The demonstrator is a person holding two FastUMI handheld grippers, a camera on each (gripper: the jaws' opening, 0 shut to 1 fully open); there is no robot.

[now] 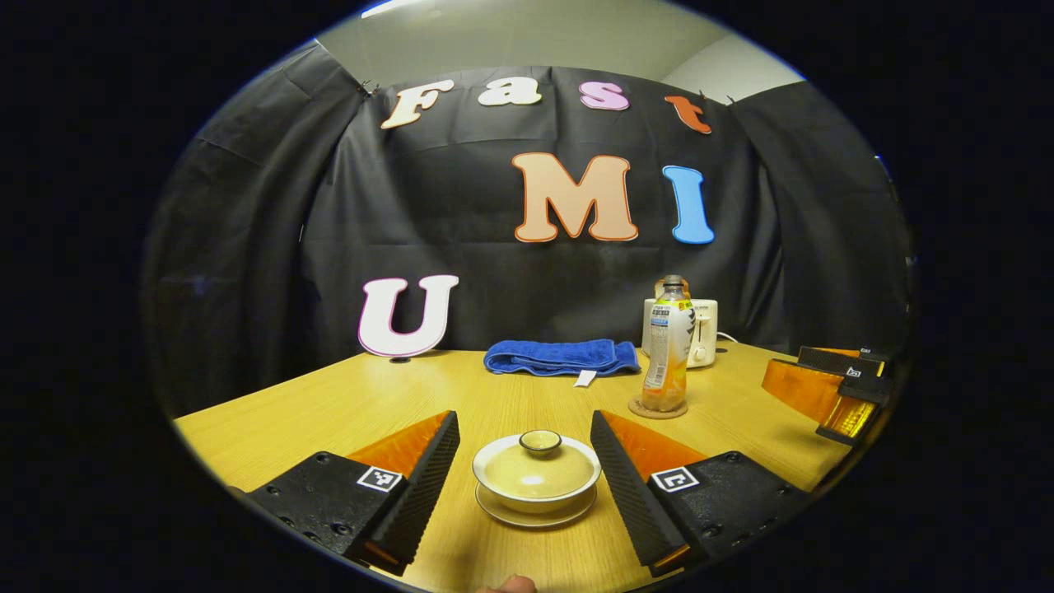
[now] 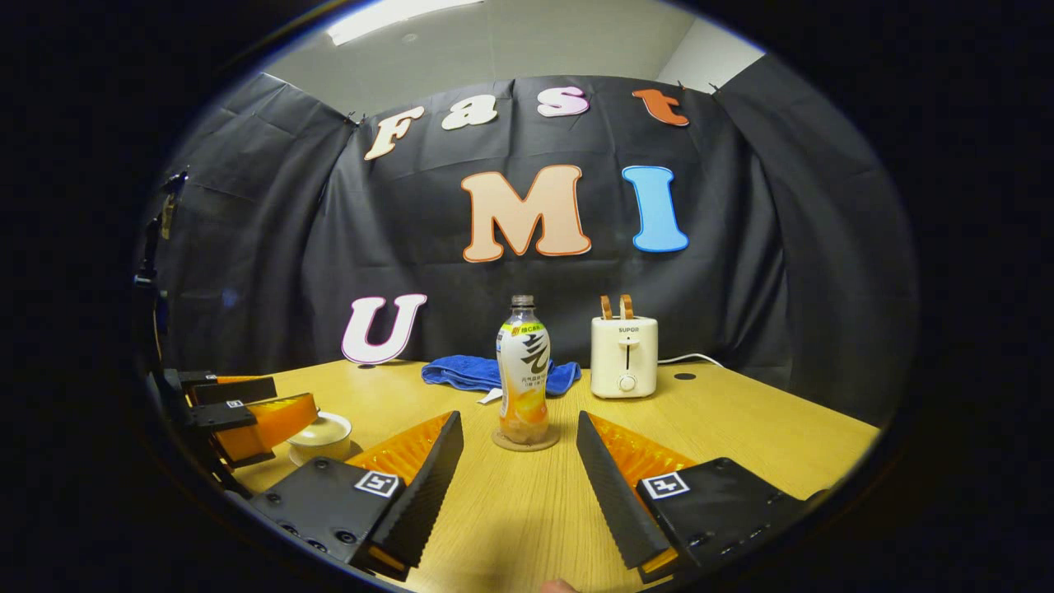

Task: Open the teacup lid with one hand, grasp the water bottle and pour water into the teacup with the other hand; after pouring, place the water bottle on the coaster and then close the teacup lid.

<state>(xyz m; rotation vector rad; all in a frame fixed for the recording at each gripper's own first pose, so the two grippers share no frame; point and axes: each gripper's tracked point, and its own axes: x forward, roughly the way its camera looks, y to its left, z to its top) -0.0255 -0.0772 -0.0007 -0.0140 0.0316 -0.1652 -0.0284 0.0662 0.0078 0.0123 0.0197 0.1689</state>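
1. Teacup (image 1: 537, 478): cream-white lidded bowl on a matching saucer (image 1: 535, 514), seen near the front edge of the wooden table (image 1: 346, 403) in the left gripper view; lid (image 1: 539, 465) is seated on it, with a small round knob (image 1: 540, 442) on top.
2. Water bottle (image 2: 524, 379): clear plastic, uncapped neck, white and yellow label, orange liquid in the lower part; it is stood upright on a round brown coaster (image 2: 525, 441), farther back and to the right of the teacup.
3. Left gripper (image 1: 524, 461): jaws are held wide apart, either side of the teacup, nothing touched.
4. Right gripper (image 2: 519, 465): jaws are spread apart, bottle framed between them farther off, no contact seen.
5. Blue towel (image 1: 561, 357) is folded at the far side of the table, behind the bottle.
6. Cream toaster (image 2: 624, 354) is placed far right, beside the towel; two slices are seen sticking up from it.
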